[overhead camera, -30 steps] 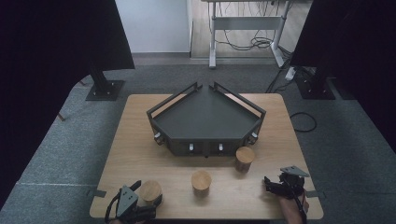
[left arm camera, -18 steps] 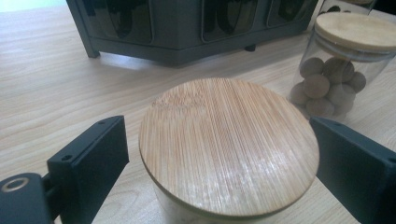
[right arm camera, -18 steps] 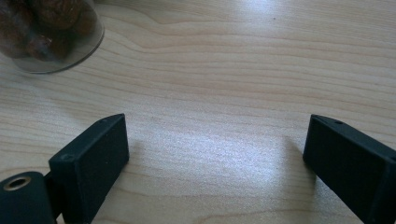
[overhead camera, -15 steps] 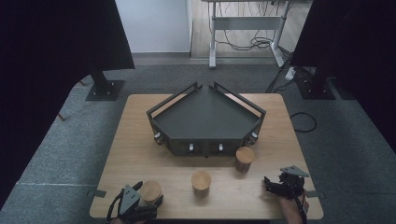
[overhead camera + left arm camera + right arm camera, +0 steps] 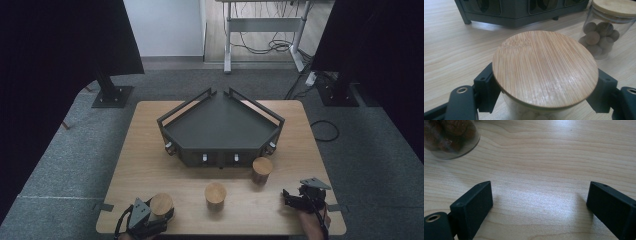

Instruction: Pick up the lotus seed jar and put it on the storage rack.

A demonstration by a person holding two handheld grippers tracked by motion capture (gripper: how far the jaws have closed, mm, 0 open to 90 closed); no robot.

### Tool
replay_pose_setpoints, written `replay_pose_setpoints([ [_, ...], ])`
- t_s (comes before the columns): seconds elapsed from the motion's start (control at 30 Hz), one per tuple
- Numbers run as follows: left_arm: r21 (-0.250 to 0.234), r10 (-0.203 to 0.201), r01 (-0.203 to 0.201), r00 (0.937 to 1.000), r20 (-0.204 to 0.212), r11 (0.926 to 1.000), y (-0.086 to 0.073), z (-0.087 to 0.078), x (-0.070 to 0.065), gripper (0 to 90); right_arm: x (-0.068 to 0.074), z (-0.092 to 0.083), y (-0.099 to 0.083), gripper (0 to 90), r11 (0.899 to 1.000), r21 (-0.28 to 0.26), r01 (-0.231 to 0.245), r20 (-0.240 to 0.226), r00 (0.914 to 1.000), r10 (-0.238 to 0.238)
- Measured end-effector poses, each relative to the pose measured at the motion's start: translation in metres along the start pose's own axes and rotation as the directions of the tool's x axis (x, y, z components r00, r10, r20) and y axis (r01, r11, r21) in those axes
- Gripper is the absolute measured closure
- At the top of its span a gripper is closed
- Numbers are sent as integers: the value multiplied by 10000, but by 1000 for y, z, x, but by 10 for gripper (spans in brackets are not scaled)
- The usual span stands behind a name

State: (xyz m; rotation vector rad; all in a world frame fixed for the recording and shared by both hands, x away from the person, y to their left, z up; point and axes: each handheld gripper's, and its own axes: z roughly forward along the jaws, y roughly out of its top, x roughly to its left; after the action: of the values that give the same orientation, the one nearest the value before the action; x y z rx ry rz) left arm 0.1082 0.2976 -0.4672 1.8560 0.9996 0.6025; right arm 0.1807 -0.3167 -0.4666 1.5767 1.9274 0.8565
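The left hand-held gripper (image 5: pixel 544 100) has just been closing, and its jaws now press on either side of a jar (image 5: pixel 545 67) just under the bamboo lid, so the jar is clamped between them. Gripping the glass below the lid's overhang looks deliberate: the rim would stop the jar slipping down if it is lifted. In the high view this jar (image 5: pixel 161 204) stands at the near left corner of the table (image 5: pixel 145 150), with the left hand-held gripper (image 5: pixel 150 220) wrapped round it from the person's side.

The right hand-held gripper (image 5: pixel 539 205) rests near the table's near right corner with its jaws spread and nothing between them, apparently waiting its turn; in the high view (image 5: pixel 296 197) it points toward the middle of the table.

Two more lidded jars stand apart in a loose row: one at the centre (image 5: pixel 216 194) and one (image 5: pixel 262 169) just in front of the dark tray (image 5: pixel 172 122). The tray is a five-sided rack with raised rails, its floor bare, which suggests the jars are meant to go into it, the left one first.
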Motion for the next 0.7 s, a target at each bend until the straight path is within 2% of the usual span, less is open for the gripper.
replay_pose_setpoints([
  [0.47, 30, 68, -68, 9999, -104, 10000, 2, 1, -4, 255, 0, 0, 0, 60, 10000, 2, -1, -1, 10000, 1],
  [0.7, -280, 148, -151, 9998, -127, 9995, 2, -3, -7, 255, 0, 0, 0, 60, 10000, 2, 1, -3, 10000, -1],
])
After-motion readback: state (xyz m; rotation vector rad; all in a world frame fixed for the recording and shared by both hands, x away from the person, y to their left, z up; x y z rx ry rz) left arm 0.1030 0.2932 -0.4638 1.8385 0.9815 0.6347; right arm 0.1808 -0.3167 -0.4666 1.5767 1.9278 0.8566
